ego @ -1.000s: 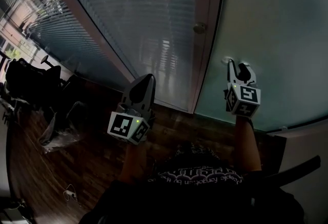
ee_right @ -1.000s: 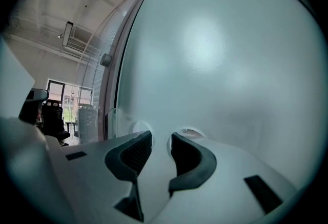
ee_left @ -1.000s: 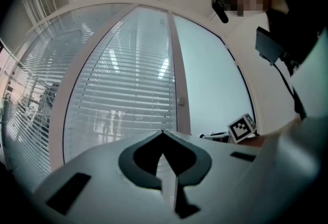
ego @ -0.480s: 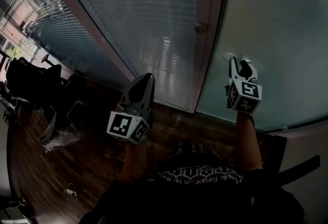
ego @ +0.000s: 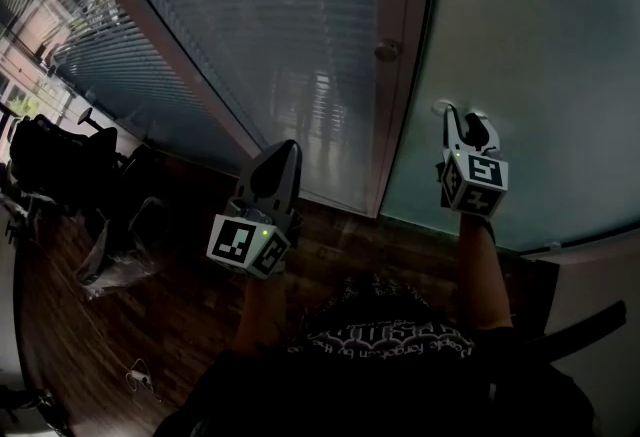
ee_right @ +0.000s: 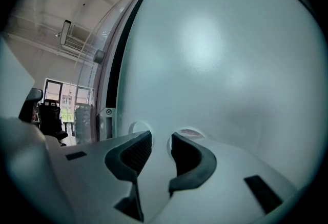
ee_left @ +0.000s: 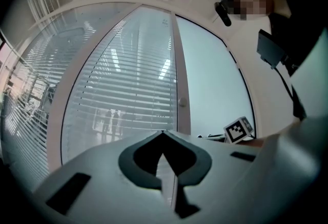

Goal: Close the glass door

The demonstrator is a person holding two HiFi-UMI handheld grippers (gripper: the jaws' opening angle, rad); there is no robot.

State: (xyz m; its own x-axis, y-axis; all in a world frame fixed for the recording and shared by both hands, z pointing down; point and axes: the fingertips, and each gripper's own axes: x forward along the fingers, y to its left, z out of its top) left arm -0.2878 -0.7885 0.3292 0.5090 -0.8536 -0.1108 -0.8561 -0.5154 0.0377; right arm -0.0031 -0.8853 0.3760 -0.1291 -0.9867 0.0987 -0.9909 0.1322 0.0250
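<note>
Glass door: frosted, pale blue-green pane. It fills the right side of the head view and nearly all of the right gripper view. Its left edge lies along a dark gap next to a pinkish frame post, which carries a small round knob.

Right tool: held up to the pane, roughly level, near the door's left edge and below the knob. Jaws spread, nothing gripped; only frosted glass shows in the gap. Tips are right at the pane, but contact cannot be confirmed. Two pale round marks sit on the glass just at the tips; cannot tell if they are fittings or reflections. Its marker cube faces the head camera, with a bare forearm behind it.

Left tool: well apart from the door, to the left of the frame post. Jaws pressed together at the tips, holding nothing. It points at the glazed wall, which has horizontal blinds behind it.

Floor: dark wood boards. Dark chairs stand at the far left.
</note>
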